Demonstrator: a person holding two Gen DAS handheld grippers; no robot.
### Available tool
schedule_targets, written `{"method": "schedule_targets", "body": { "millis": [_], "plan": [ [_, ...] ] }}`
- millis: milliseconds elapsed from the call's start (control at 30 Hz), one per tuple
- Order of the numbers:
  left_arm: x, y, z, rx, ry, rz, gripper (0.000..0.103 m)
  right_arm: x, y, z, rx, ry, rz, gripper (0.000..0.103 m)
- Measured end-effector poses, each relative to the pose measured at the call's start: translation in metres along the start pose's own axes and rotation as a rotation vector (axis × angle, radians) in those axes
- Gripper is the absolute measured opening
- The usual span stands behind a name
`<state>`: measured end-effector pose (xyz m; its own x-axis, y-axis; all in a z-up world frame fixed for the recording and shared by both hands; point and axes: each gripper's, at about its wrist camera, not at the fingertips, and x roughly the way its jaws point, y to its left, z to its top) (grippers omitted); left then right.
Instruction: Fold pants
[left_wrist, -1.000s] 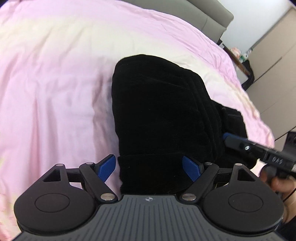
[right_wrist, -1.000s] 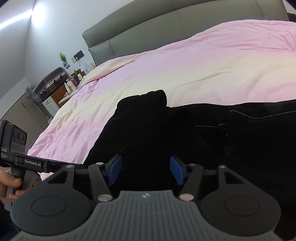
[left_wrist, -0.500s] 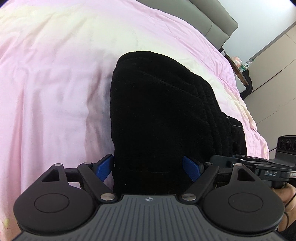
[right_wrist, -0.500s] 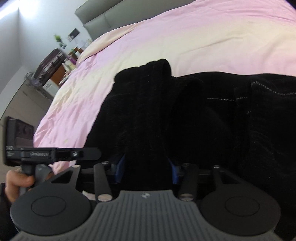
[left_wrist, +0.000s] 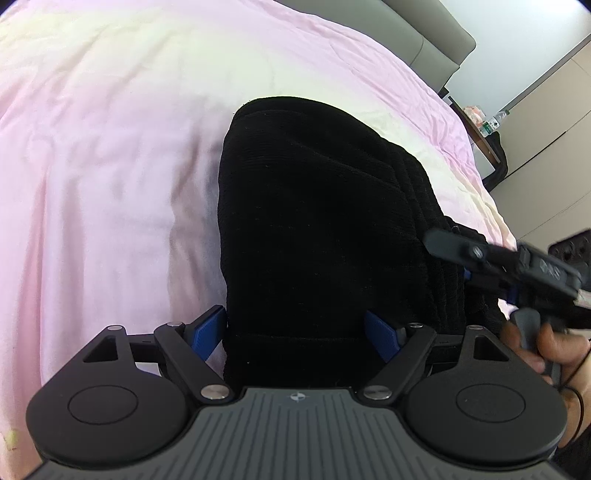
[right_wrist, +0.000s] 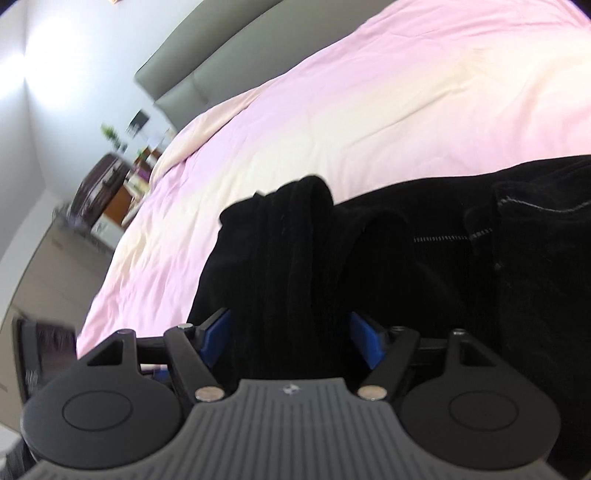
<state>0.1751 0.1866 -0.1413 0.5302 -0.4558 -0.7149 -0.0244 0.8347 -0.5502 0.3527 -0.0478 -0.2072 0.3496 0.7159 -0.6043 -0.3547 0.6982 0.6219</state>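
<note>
a wide pink duvet (left_wrist: 110, 184) covered the bed, and black pants (left_wrist: 314, 221) lay across it, already doubled into a thick ribbed bundle. the left gripper (left_wrist: 295, 332) had its blue pads spread wide with the near edge of the bundle between them; whether they pressed the cloth was hard to tell against the black. the right gripper (right_wrist: 291, 332) straddled a raised ridge of the same fabric, pads also spread and apparently not pinching. the risk was a lift with only the top layer caught, letting lower layers slide out and undo the fold. the right view was motion-blurred, so a hurried pull could drag the bundle crooked.
</note>
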Motion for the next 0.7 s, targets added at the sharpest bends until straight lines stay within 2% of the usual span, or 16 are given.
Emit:
{"method": "schedule_targets", "body": {
  "millis": [33, 67, 100, 167, 200, 267, 367, 433, 467, 567, 700],
  "plan": [
    [0.000, 0.000, 0.000, 0.002, -0.001, -0.001, 0.095, 0.006, -0.001, 0.002, 0.014, -0.001, -0.009, 0.052],
    [-0.001, 0.000, -0.001, 0.004, -0.005, -0.004, 0.094, 0.012, -0.002, 0.005, 0.032, 0.013, -0.005, 0.027],
    [-0.002, 0.000, -0.001, 0.005, -0.015, -0.007, 0.092, 0.013, 0.000, 0.008, 0.038, 0.013, -0.010, 0.027],
    [-0.008, -0.001, -0.001, -0.001, -0.046, -0.032, 0.092, 0.001, 0.009, 0.017, -0.014, -0.037, 0.050, 0.022],
    [-0.011, -0.002, -0.001, 0.000, -0.060, -0.053, 0.092, -0.009, 0.013, 0.019, -0.034, -0.069, 0.090, 0.021],
    [-0.013, -0.006, -0.001, 0.015, -0.070, -0.084, 0.092, -0.022, 0.010, 0.023, -0.008, -0.100, 0.102, 0.021],
    [-0.007, -0.017, -0.005, 0.075, -0.055, -0.071, 0.092, -0.019, -0.006, 0.021, 0.013, -0.076, 0.000, 0.024],
    [0.000, -0.025, -0.010, 0.141, -0.038, -0.017, 0.093, -0.002, -0.018, 0.012, 0.000, -0.024, -0.095, 0.030],
    [0.004, -0.027, -0.012, 0.165, -0.027, 0.013, 0.093, 0.002, -0.021, 0.008, -0.018, -0.017, -0.095, 0.031],
    [0.003, -0.026, -0.012, 0.157, -0.032, 0.013, 0.093, -0.015, -0.005, 0.011, -0.090, -0.027, -0.118, 0.044],
    [0.001, -0.022, -0.010, 0.134, -0.032, 0.005, 0.093, -0.059, 0.033, -0.004, -0.306, -0.153, -0.252, 0.043]
  ]
}}
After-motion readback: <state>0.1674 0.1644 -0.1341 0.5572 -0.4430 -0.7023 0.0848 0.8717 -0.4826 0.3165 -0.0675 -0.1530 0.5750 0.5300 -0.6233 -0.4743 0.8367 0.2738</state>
